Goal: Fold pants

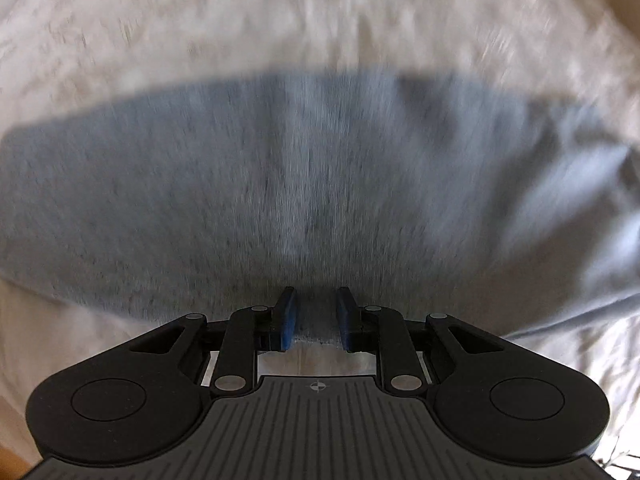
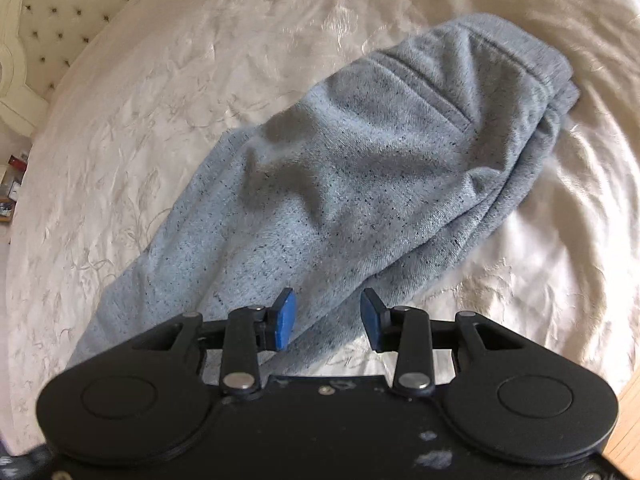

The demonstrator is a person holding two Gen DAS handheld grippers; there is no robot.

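Observation:
The grey speckled pants [image 2: 340,184] lie folded lengthwise on a cream bedspread [image 2: 168,92], waistband at the far right, legs running toward the near left. My right gripper [image 2: 328,320] is open, just above the near edge of the pant leg, holding nothing. In the left wrist view the pants [image 1: 304,184] fill the middle as a blurred grey band. My left gripper [image 1: 316,316] is open with a narrow gap, its blue pads [image 1: 289,320] astride the near edge of the fabric; no cloth is pinched.
A cream tufted headboard [image 2: 52,12] stands at the far left. A wooden floor strip [image 2: 628,408] shows at the bed's right edge. Small items [image 2: 12,184] sit beyond the bed's left side.

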